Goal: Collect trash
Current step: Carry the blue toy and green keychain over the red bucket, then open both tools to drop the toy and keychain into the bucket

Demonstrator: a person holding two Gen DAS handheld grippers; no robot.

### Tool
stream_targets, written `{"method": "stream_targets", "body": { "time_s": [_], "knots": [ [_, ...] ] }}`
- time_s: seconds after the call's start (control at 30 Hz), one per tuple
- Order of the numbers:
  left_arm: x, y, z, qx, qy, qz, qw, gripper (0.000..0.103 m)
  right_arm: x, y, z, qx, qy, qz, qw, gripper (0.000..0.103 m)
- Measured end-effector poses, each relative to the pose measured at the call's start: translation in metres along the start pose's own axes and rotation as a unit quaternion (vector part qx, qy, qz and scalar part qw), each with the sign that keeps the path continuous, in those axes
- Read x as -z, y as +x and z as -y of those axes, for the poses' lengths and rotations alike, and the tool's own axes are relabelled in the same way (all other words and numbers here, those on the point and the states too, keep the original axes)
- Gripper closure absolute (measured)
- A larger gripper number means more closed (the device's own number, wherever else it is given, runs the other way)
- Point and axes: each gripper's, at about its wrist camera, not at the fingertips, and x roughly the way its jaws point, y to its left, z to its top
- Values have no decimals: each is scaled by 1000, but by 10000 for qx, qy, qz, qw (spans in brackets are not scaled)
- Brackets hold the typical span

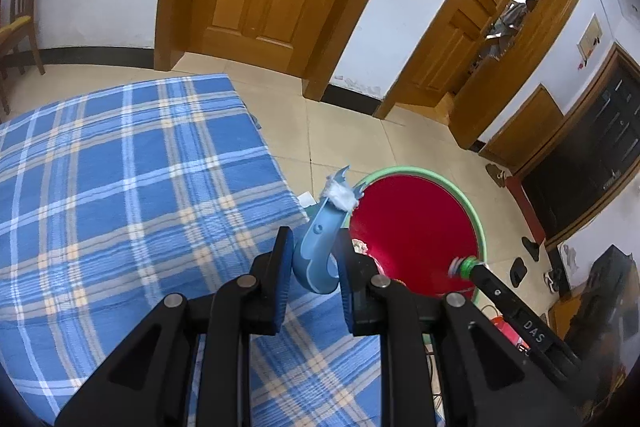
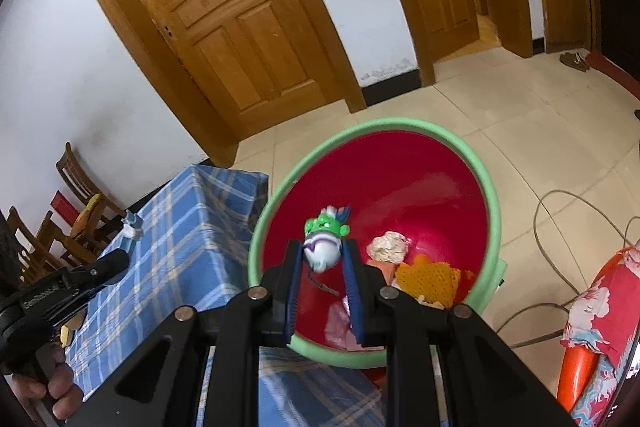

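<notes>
Left wrist view: the left gripper (image 1: 314, 259) pinches a curved blue plastic toy (image 1: 320, 247) whose tip carries a white fluffy tuft. The toy hangs past the table (image 1: 120, 167) edge, just beside the bin (image 1: 416, 235) rim. The table wears a blue plaid cloth, and bare tiled floor (image 1: 360, 147) stretches beyond the bin toward two wooden doors. The bin is round, glossy red inside, with a pale green rim. The gripper tilts downward. At the bin's near rim the right gripper (image 1: 464, 265) reaches in with a small green thing.

Right wrist view: the right gripper (image 2: 322, 259) angles down over the bin (image 2: 400, 187), its blue-padded fingers closed narrowly on a green and white toy (image 2: 326, 243). Below lie crumpled paper (image 2: 388, 246) and a yellow knit piece (image 2: 426, 277). The table corner meets the bin's left rim, and a cable (image 2: 560, 267) loops on the floor to the right.
</notes>
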Motion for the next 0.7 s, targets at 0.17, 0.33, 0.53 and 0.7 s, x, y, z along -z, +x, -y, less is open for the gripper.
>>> {"method": "stream_targets", "body": {
  "time_s": [0.17, 0.33, 0.53, 0.7],
  "knots": [
    [2, 9, 8, 21, 48, -78, 10000, 82, 0, 6, 8, 63, 63, -63, 9999, 80],
    [6, 16, 18, 68, 135, -171, 9997, 82, 1, 1, 16, -36, 156, -26, 9999, 79],
    [11, 27, 34, 161, 333, -323, 9988, 82, 5, -8, 19, -57, 200, 62, 9998, 76],
    [17, 41, 53, 237, 539, -471, 9972, 82, 5, -12, 25, -18, 219, 121, 9997, 74]
  ]
}}
